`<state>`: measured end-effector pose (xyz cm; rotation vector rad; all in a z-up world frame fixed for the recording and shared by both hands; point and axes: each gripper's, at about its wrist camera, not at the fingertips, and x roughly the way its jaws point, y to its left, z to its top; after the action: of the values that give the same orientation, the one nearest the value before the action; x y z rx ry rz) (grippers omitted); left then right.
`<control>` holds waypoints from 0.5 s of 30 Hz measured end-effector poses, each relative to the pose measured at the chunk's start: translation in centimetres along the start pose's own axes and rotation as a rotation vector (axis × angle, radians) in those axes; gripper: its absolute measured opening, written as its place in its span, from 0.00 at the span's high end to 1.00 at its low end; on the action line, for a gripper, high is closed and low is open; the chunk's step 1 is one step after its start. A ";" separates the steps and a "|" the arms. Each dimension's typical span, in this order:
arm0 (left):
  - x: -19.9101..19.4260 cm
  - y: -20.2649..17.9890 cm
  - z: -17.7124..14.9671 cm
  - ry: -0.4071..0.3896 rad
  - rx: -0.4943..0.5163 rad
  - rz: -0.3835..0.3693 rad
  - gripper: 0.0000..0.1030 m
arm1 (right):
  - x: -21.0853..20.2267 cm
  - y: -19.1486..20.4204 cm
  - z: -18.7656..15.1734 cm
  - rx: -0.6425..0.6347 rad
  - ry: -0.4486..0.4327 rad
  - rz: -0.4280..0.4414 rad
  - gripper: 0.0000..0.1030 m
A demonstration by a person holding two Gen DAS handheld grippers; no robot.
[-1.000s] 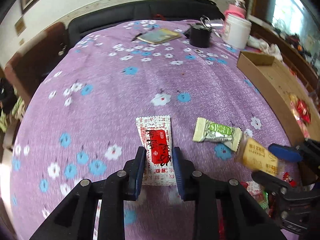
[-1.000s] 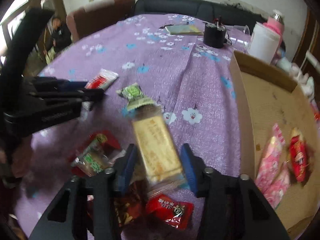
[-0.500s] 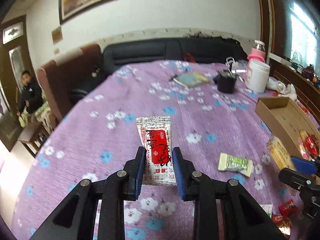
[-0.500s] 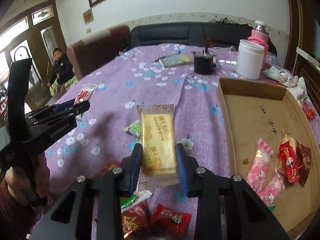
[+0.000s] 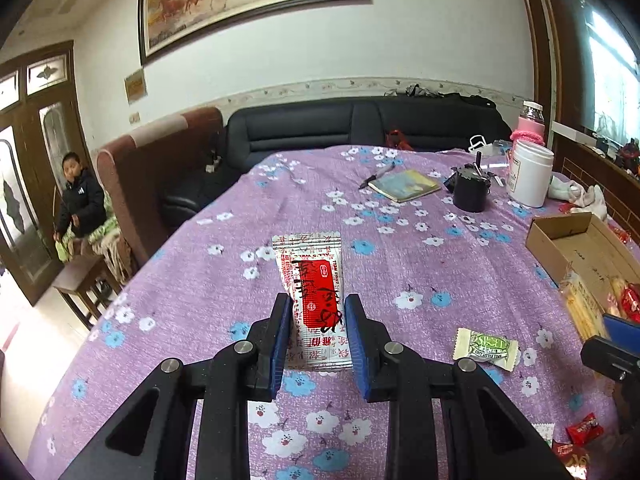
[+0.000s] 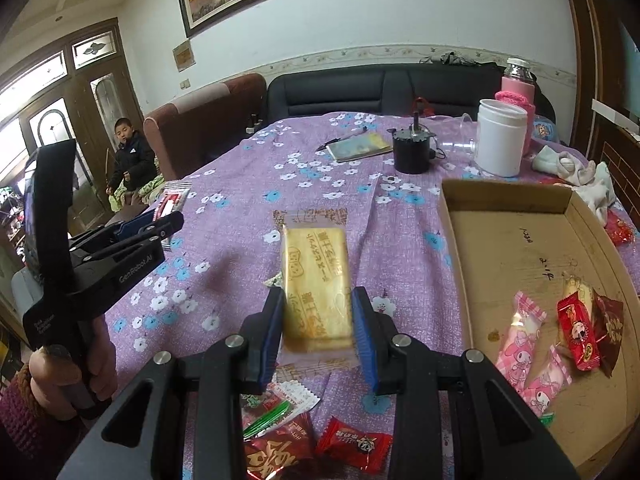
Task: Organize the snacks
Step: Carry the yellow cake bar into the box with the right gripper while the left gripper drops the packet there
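Note:
My left gripper (image 5: 316, 322) is shut on a red-and-white snack packet (image 5: 314, 292) and holds it above the purple flowered tablecloth (image 5: 400, 272). My right gripper (image 6: 318, 318) is shut on a yellow biscuit pack (image 6: 316, 280), lifted above the table just left of the cardboard box (image 6: 464, 240). The box holds pink candy packs (image 6: 520, 344) and a red snack (image 6: 580, 328). A green-and-cream candy (image 5: 486, 348) lies on the cloth. More red snack packets (image 6: 352, 444) lie under my right gripper. The left gripper (image 6: 156, 222) shows in the right wrist view with its packet.
A black pot (image 6: 412, 152), a white jar (image 6: 502, 140), a pink bottle (image 6: 518, 84) and a notebook (image 6: 358, 148) with a pen stand at the table's far end. White cloth (image 6: 576, 168) lies beyond the box. A dark sofa (image 5: 360, 128) and a child (image 5: 80, 200) are behind.
Both grippers have risen from the table with their snacks. The right gripper has carried the biscuit pack up and toward the box; the views now take in the room.

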<state>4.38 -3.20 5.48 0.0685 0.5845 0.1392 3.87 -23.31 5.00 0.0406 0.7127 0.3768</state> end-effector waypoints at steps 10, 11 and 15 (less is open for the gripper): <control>-0.5 -0.6 -0.1 -0.034 0.035 0.028 0.72 | -0.6 -0.8 0.2 0.025 -0.022 -0.074 0.68; -0.5 -0.5 -0.1 -0.035 0.035 0.031 0.72 | -0.6 -1.0 0.2 0.035 -0.022 -0.078 0.68; -0.5 -0.6 -0.1 -0.040 0.036 0.037 0.72 | -0.8 -2.0 0.4 0.065 -0.024 -0.103 0.68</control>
<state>3.98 -3.89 5.56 0.1164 0.5465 0.1626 4.21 -25.45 5.44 0.0697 0.6998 0.2538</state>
